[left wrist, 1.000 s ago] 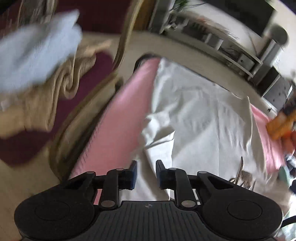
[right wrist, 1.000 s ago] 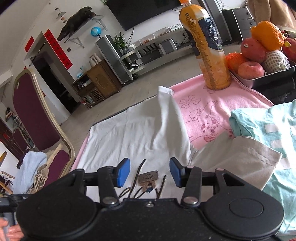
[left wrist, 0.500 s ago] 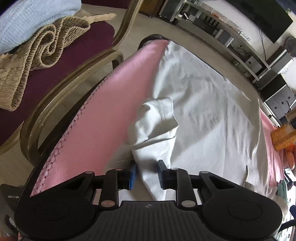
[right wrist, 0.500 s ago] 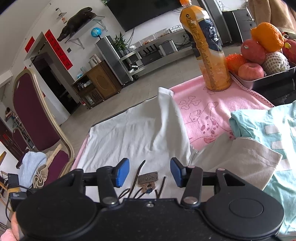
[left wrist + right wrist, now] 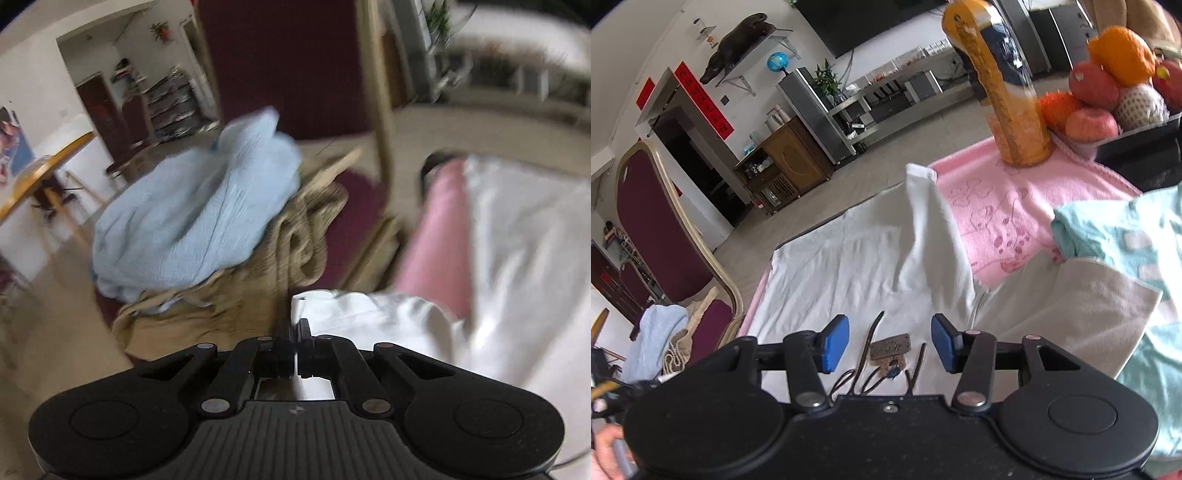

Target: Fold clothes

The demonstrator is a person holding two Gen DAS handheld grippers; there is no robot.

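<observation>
Slippage is the main risk now. The left gripper (image 5: 296, 328) is pinched tight on the sleeve (image 5: 354, 306) of the white shirt (image 5: 857, 258), which lies spread on the pink towel (image 5: 997, 206) covering the table, and only a thin edge of cloth seems to sit between the jaws. A quick pull could let that edge slide free, or drag the whole shirt off its flat lay and wrinkle it. The left view is blurred, so the depth of the hold cannot be judged. The right gripper (image 5: 890, 343) hangs open over the near hem, holding nothing, so nothing pins the shirt down. Its dark cord and small tag (image 5: 890, 347) lie between the fingers and could snag. The juice bottle (image 5: 1008, 92) stands on the towel and could tip if the towel shifts.
</observation>
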